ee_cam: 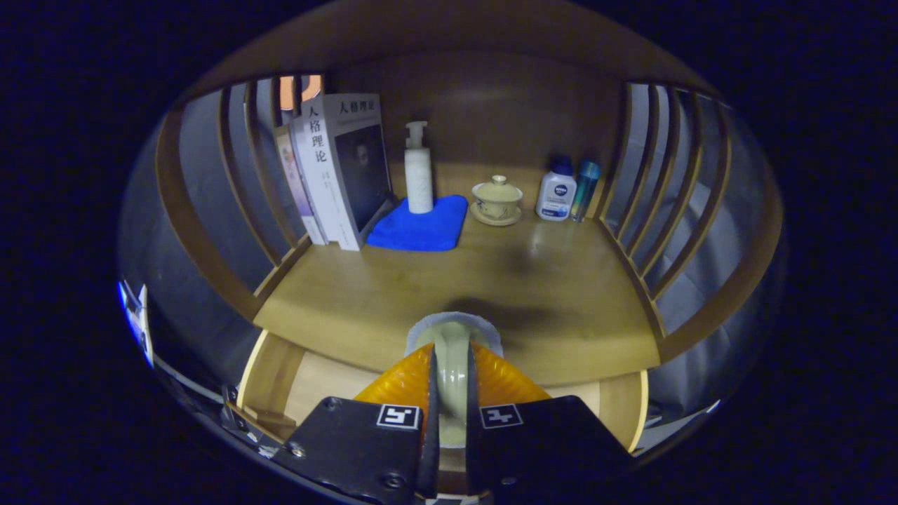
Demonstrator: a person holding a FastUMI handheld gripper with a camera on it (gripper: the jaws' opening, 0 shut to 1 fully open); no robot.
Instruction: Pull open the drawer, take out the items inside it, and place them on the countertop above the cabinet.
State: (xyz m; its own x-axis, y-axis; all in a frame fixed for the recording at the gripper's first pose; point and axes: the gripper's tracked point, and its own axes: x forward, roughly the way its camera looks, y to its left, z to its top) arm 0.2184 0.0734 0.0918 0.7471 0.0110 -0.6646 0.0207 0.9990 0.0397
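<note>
My gripper (452,361) is shut on a pale greenish ceramic piece (452,333), a cup or similar, gripped by its wall with both fingers pressing on it. The piece is over the front edge of the wooden countertop (393,287), and I cannot tell whether it touches the wood. Below and in front of that edge the drawer (270,379) stands pulled open. Its pale wooden floor shows on either side of the fingers, and the part under them is hidden.
At the back of the countertop stand leaning books (340,168), a white pump bottle (419,172) on a blue cloth (424,224), a lidded tea bowl (497,200), a white bottle (556,193) and a slim teal bottle (586,186). Slatted wooden rails (652,210) close both sides.
</note>
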